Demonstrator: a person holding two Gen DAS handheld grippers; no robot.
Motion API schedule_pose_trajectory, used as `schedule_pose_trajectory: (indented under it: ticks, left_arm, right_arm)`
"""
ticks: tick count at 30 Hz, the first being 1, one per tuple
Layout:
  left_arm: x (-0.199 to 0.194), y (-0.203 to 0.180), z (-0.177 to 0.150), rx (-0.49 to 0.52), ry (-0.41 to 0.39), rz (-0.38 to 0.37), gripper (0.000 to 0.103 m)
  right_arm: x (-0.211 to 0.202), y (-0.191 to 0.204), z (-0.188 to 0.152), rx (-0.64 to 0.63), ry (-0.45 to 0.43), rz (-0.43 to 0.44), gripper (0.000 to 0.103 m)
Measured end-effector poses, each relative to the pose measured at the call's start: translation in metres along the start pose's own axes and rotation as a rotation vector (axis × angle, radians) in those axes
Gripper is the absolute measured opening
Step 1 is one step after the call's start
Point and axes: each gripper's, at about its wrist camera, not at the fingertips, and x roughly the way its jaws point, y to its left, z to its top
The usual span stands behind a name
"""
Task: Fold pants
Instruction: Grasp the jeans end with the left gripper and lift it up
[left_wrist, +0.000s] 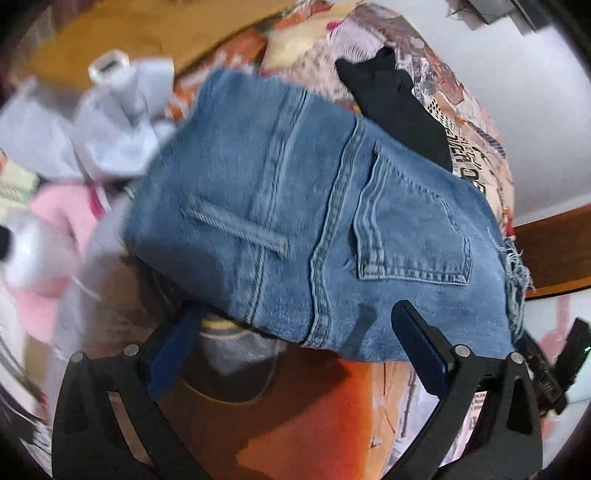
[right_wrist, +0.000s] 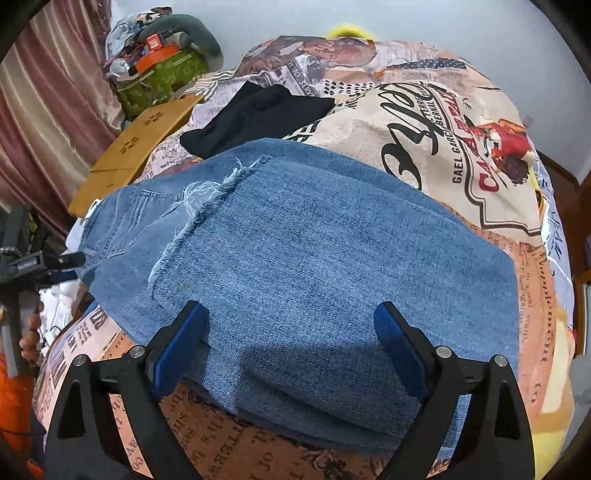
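Print on the bedspread

The bedspread carries a label-style print in the right wrist view: "GAEL GARCIA BERNAL" in black capitals, with large red letters beside it only partly legible. Newspaper-style lettering covers the rest of it, too small, cut off or distorted to read.

- The jeans are faded blue denim, folded into a compact, roughly rectangular bundle that lies flat on a newspaper-print bedcover.
- In the right wrist view a plain leg panel lies on top, with a frayed, torn hem running across its upper left part.
- In the left wrist view the seat side shows: a back pocket, a belt loop and double-stitched seams, with frayed threads at the right edge.
- A black garment lies just beyond the bundle.
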Motion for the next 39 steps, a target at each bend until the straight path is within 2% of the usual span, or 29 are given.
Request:
schedule_pose_trajectory:
  ticks: [2, 5, 9, 11, 12, 13, 15, 17, 18, 19, 20, 21, 25, 32, 35, 39]
  left_arm:
    - [0.011, 0.009, 0.000, -0.060, 0.033, -0.053, 0.103]
    - [0.013, 0.017, 0.006, -0.097, 0.009, -0.109, 0.103]
    - [0.023, 0.030, 0.026, -0.151, 0.007, -0.141, 0.103]
    - [0.031, 0.034, 0.037, -0.153, 0.004, -0.101, 0.095]
    - [0.037, 0.036, 0.041, -0.154, 0.012, -0.077, 0.086]
    - [0.040, 0.036, 0.044, -0.154, 0.014, -0.077, 0.085]
    - [0.035, 0.032, 0.044, -0.134, -0.024, -0.062, 0.079]
    - [0.024, 0.018, 0.042, -0.077, -0.081, 0.006, 0.071]
    - [0.018, 0.011, 0.041, -0.048, -0.113, 0.041, 0.059]
    - [0.009, 0.003, 0.040, -0.023, -0.157, 0.110, 0.043]
    - [0.003, -0.001, 0.040, -0.002, -0.175, 0.143, 0.042]
    - [-0.001, -0.003, 0.039, 0.003, -0.190, 0.141, 0.036]
    - [-0.027, -0.008, 0.044, 0.019, -0.257, 0.162, 0.032]
    - [-0.086, -0.043, 0.059, 0.150, -0.427, 0.312, 0.031]
    - [-0.108, -0.069, 0.066, 0.215, -0.508, 0.358, 0.031]
    - [-0.129, -0.112, 0.066, 0.293, -0.577, 0.330, 0.030]
  right_arm:
    - [0.000, 0.000, 0.000, 0.002, 0.000, 0.001, 0.093]
    - [0.000, 0.000, -0.001, 0.007, 0.000, 0.004, 0.094]
    - [0.001, -0.001, -0.001, 0.011, 0.001, 0.007, 0.095]
    - [0.000, -0.001, -0.001, 0.011, 0.001, 0.009, 0.095]
    - [0.001, -0.001, -0.001, 0.013, 0.000, 0.009, 0.095]
    - [0.001, -0.002, -0.001, 0.014, -0.001, 0.011, 0.095]
    - [0.001, -0.001, -0.001, 0.014, -0.001, 0.011, 0.096]
    - [0.001, -0.001, -0.001, 0.013, 0.000, 0.012, 0.096]
    - [0.001, -0.001, -0.001, 0.013, 0.000, 0.013, 0.096]
    - [0.001, -0.001, -0.001, 0.013, 0.001, 0.013, 0.096]
    - [0.001, -0.001, -0.001, 0.013, 0.002, 0.014, 0.096]
    - [0.001, -0.001, -0.001, 0.014, 0.001, 0.014, 0.096]
    - [-0.003, -0.005, -0.001, 0.032, -0.005, 0.012, 0.095]
    - [-0.028, -0.037, -0.013, 0.103, -0.061, -0.030, 0.095]
    - [-0.035, -0.056, -0.020, 0.136, -0.070, -0.065, 0.095]
    - [-0.027, -0.078, -0.028, 0.189, -0.030, -0.063, 0.095]
